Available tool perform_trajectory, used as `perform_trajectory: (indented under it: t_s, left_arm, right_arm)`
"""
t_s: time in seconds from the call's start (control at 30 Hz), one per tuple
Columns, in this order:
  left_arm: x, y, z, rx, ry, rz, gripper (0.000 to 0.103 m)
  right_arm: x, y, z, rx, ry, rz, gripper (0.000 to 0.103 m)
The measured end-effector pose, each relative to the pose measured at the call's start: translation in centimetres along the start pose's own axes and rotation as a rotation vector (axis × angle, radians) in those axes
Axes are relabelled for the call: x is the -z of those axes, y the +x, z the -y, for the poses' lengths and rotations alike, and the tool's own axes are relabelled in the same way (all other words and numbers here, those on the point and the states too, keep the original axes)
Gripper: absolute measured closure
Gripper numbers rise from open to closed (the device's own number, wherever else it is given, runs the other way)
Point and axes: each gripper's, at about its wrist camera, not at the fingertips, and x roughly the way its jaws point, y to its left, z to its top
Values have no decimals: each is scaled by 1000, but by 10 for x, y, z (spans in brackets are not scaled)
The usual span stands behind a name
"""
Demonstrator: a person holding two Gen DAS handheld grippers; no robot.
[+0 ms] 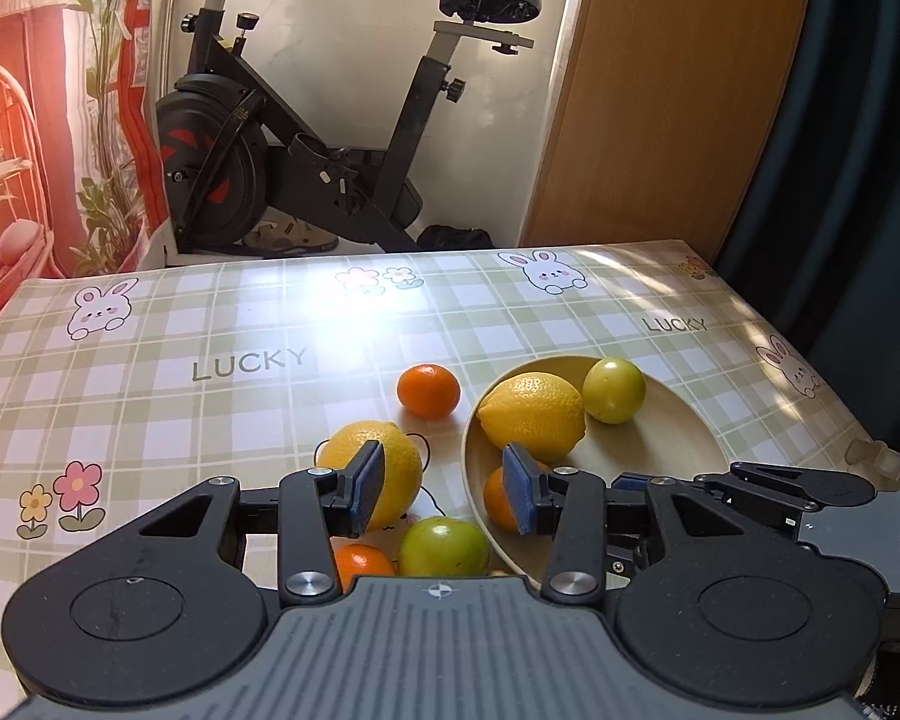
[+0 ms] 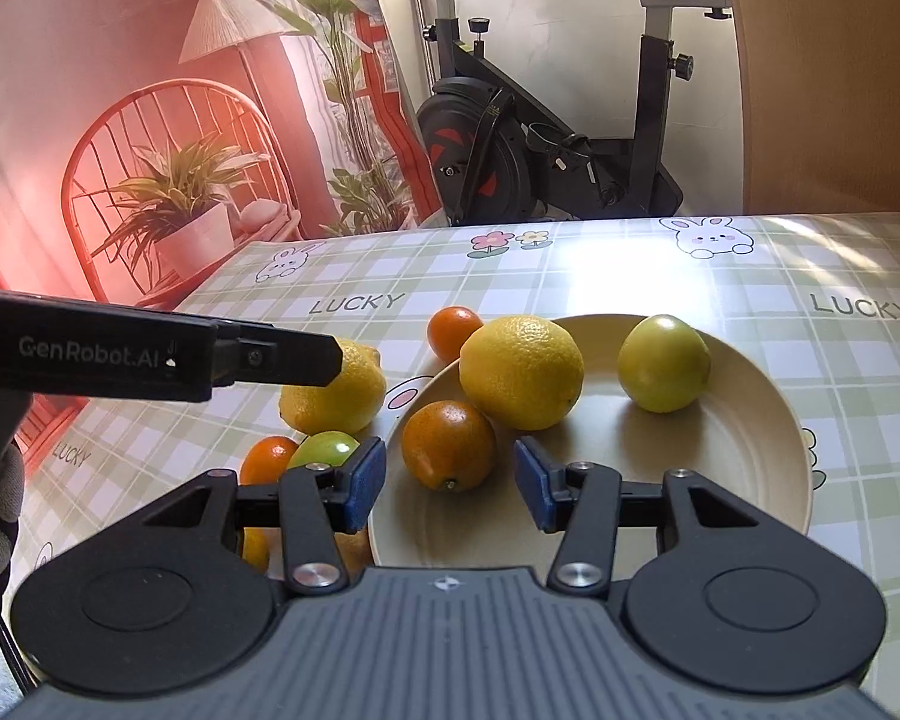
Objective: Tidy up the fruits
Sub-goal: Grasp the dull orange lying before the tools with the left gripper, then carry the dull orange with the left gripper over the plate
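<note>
Three fruits on plate (image 2: 768, 456), exercise bike (image 1: 306, 138) behind table (image 1: 210, 324)

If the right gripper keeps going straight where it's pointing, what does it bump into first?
Probably the orange lying in the beige plate. It sits just ahead of the right gripper, whose jaws stand open and empty. Depth is hard to judge, so it might touch the plate's floor first.

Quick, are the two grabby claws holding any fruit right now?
Left hand-held gripper: open, holding nothing.
Right hand-held gripper: open, holding nothing, just above the plate.
</note>
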Motion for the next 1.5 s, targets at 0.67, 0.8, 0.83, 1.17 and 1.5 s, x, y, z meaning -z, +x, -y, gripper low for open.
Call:
perform_trajectory:
  t_s: [0.67, 0.8, 0.83, 1.17, 1.5]
  left_arm:
    - [61, -17, -82, 118, -213, -42, 54]
    - [66, -10, -73, 150, -207, -55, 51]
    - [67, -8, -71, 157, -209, -61, 50]
    - [82, 10, -58, 192, -194, -128, 50]
    - [87, 15, -56, 188, -193, -160, 58]
  right_arm:
    - [34, 0, -81, -117, -205, -49, 48]
    - [38, 12, -88, -135, -222, -81, 48]
    - [39, 15, -89, -137, -224, -89, 48]
    - [44, 30, -86, -151, -205, -127, 48]
    - [46, 33, -86, -164, -190, -134, 53]
